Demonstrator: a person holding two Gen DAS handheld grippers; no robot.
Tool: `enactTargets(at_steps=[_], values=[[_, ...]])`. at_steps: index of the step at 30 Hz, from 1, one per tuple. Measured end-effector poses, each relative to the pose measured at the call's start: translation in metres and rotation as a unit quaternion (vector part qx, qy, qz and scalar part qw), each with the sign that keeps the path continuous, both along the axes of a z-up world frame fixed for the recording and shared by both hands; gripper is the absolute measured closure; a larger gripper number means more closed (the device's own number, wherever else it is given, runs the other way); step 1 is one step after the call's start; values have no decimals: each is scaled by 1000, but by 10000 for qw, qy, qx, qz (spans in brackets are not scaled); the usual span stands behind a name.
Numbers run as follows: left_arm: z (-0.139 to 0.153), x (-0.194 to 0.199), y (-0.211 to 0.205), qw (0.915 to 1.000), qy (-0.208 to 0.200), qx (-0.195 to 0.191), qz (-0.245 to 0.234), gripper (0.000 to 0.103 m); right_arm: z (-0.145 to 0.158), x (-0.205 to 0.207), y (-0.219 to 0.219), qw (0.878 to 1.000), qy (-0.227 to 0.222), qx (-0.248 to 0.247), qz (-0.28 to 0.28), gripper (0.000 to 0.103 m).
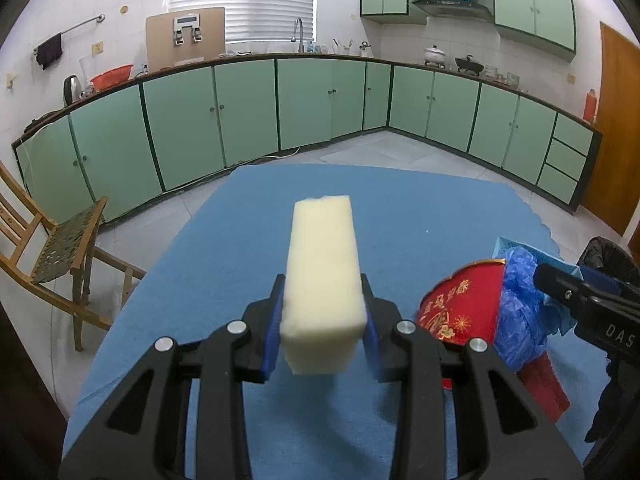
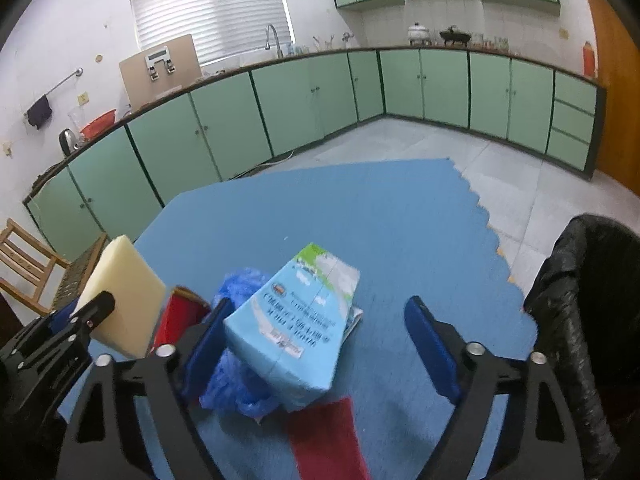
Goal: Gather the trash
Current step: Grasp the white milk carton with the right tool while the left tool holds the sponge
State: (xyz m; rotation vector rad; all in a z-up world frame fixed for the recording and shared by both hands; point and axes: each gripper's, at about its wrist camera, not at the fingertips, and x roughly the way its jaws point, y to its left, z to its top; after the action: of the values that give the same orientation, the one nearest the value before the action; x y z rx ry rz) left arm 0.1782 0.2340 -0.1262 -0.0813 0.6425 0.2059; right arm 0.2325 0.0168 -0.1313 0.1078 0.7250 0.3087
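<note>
Foam (image 1: pixel 324 276), a cream block, sits clamped between the blue pads of the left gripper (image 1: pixel 324 332), lifted above the blue mat (image 1: pixel 224 256) and pointing away toward the green cabinets (image 1: pixel 240 108). A wooden chair (image 1: pixel 60 256) stands off the mat's left edge. To the right of the foam lies a red fan-shaped card (image 1: pixel 460 304), with a crumpled blue bag (image 1: pixel 520 300) touching its right side.

From the right wrist view, the foam (image 2: pixel 124 292) shows at far left in the left gripper (image 2: pixel 80 320). Next comes the card (image 2: pixel 180 316), then the bag (image 2: pixel 236 384), partly under a light blue carton (image 2: pixel 296 320) that lies flat on the mat (image 2: pixel 400 232). The right gripper (image 2: pixel 320 340) is spread wide, its left pad against the bag and carton, its right pad well clear of them. A red strip (image 2: pixel 324 436) lies just below the carton. A black bin bag (image 2: pixel 580 312) stands at far right, beside the mat.
</note>
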Motion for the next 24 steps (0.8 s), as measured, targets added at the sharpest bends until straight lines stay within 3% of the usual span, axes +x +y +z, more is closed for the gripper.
enactTargets(at_steps=[4, 10, 19, 24], values=[[-1, 0, -4, 10000, 35, 3, -22, 71, -5, 0, -2, 9994, 178, 213, 226, 48], [3, -1, -6, 10000, -7, 40, -47, 71, 1, -5, -2, 9993, 44, 161, 335, 50], [12, -5, -15, 9999, -130, 25, -104, 71, 16, -24, -22, 9989, -241, -343, 212, 51], [14, -8, -23, 9998, -134, -8, -172, 71, 8, -32, -40, 9976, -74, -674, 159, 51]])
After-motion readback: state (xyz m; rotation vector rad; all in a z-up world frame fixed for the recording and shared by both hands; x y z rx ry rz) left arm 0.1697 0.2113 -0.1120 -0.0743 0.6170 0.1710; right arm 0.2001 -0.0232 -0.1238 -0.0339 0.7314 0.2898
